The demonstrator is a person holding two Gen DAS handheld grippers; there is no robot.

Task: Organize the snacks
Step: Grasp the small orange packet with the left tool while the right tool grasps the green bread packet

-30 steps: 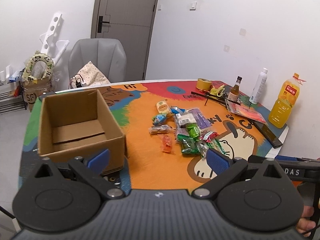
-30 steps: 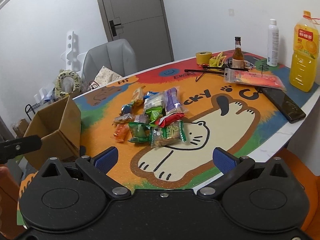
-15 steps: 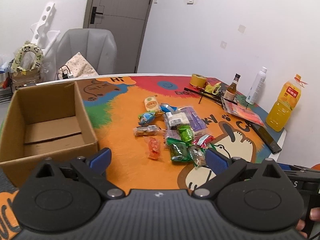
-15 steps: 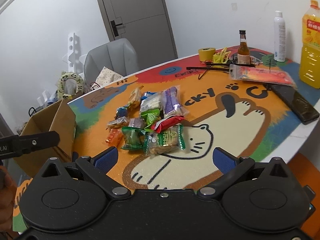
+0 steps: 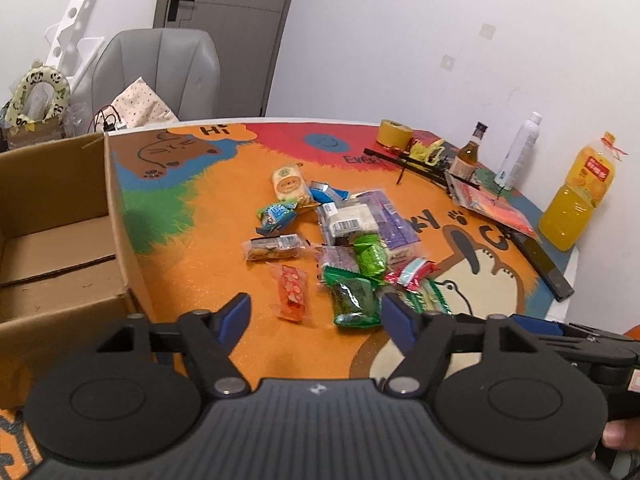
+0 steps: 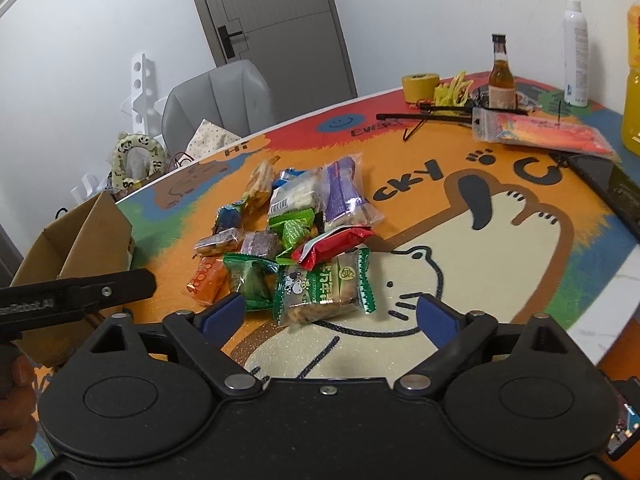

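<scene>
A pile of wrapped snacks (image 5: 348, 236) lies mid-table; it also shows in the right wrist view (image 6: 296, 236). An open, empty cardboard box (image 5: 52, 240) stands at the table's left; its corner shows in the right wrist view (image 6: 76, 240). My left gripper (image 5: 316, 312) is open and empty, above the near table edge, just short of an orange packet (image 5: 294, 292) and a green packet (image 5: 354, 300). My right gripper (image 6: 328, 312) is open and empty, close over a green-edged biscuit packet (image 6: 324, 288).
At the table's far right stand an orange juice bottle (image 5: 576, 196), a white spray bottle (image 5: 518, 156), a small brown bottle (image 5: 468, 156), a yellow tape roll (image 5: 394, 132), a red flat packet (image 5: 494, 206) and a black remote (image 5: 542, 262). A grey chair (image 5: 160, 76) stands behind the table.
Both grippers have moved forward and lower toward the snack pile. The box has slid to the left edge of the left wrist view. Both grippers stay open.
</scene>
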